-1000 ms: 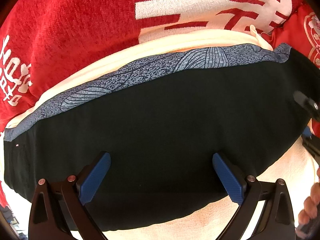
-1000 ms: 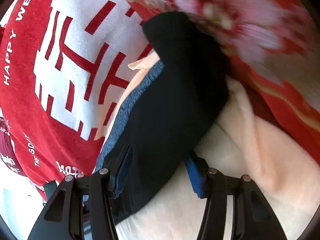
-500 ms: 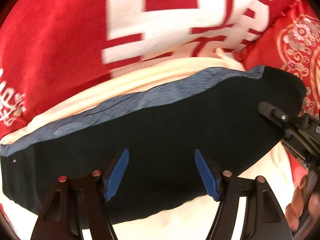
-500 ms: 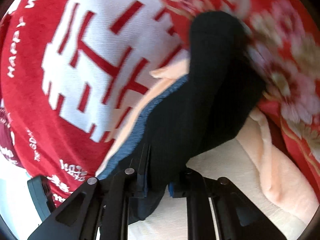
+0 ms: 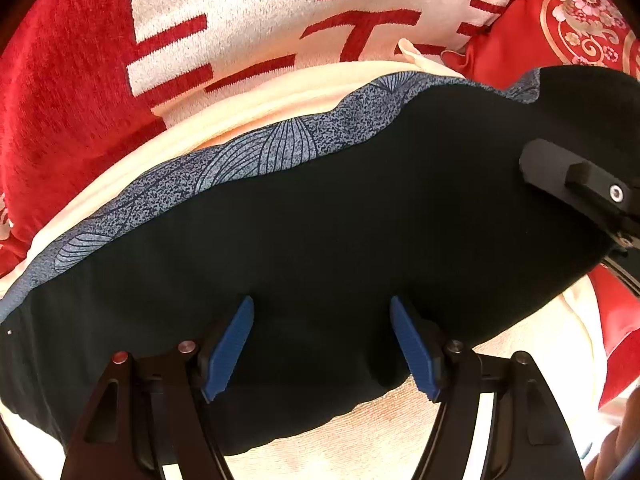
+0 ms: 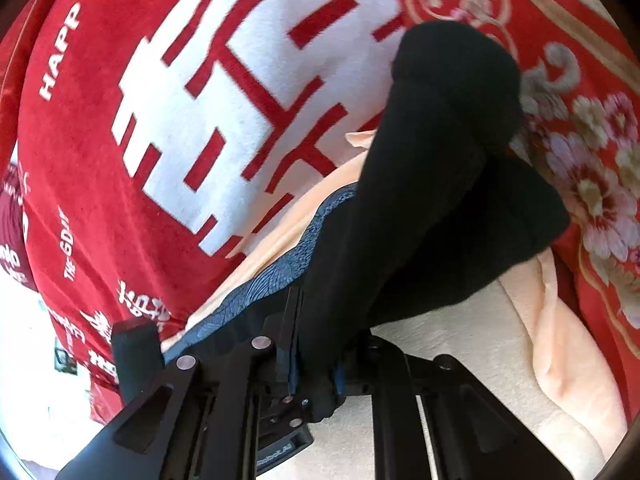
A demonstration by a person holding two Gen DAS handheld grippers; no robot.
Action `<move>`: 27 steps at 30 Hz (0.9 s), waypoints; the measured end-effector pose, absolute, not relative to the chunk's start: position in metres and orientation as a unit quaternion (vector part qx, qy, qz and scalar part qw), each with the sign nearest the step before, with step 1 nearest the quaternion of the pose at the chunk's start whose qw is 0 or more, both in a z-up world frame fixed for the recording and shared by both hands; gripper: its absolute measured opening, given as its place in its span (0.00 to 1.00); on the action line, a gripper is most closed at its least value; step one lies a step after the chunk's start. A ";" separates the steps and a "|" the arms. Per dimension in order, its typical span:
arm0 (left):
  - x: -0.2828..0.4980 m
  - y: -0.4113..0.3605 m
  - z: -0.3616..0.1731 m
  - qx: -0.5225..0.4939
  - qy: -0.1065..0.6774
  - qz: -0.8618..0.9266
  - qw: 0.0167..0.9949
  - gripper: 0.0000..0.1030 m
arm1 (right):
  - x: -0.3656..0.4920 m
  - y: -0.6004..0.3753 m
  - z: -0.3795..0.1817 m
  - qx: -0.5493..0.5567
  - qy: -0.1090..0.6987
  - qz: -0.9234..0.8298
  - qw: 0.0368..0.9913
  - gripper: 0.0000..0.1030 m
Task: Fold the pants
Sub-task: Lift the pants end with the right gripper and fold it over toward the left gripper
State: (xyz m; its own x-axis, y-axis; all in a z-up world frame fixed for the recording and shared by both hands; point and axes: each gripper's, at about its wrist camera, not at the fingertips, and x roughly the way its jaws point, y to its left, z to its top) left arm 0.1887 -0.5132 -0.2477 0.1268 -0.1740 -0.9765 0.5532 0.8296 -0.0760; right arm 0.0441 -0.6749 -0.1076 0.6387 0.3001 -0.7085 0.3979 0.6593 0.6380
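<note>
The black pants, with a blue patterned band along their far edge, lie across a cream blanket. My left gripper is partly open, its blue pads astride the near edge of the pants without pinching them. My right gripper is shut on the end of the pants, and a fold of black cloth rises from its jaws. The right gripper also shows at the right edge of the left wrist view.
A red and white throw with large characters lies behind the pants; it also shows in the right wrist view. A red floral cushion sits to the right. The cream blanket lies under the pants.
My right gripper has closed on the end of the pants and lifted the cloth. My left gripper's jaws have narrowed from wide open over the near edge.
</note>
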 end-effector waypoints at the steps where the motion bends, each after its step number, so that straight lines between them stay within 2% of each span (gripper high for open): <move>1: 0.187 -0.512 -0.248 0.154 0.612 -0.247 0.735 0.71 | 0.045 -0.672 -0.105 0.405 0.426 -0.028 0.809 0.14; 14: 0.173 -0.484 -0.243 0.135 0.610 -0.267 0.734 0.71 | 0.061 -0.625 -0.078 0.305 0.443 -0.012 0.843 0.13; 20: 0.176 -0.432 -0.214 0.102 0.603 -0.248 0.751 0.71 | 0.067 -0.593 -0.057 0.236 0.445 -0.012 0.864 0.13; 27: 0.189 -0.336 -0.191 0.099 0.607 -0.197 0.763 0.71 | 0.074 -0.531 -0.044 0.113 0.471 -0.001 0.875 0.14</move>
State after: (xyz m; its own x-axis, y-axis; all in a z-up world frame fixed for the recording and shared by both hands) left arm 0.1887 -0.3356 -0.1910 0.1847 -0.1812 -0.9659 0.4213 0.9026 -0.0888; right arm 0.0735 -0.5307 -0.0442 0.5555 0.1038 -0.8250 0.1088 0.9746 0.1959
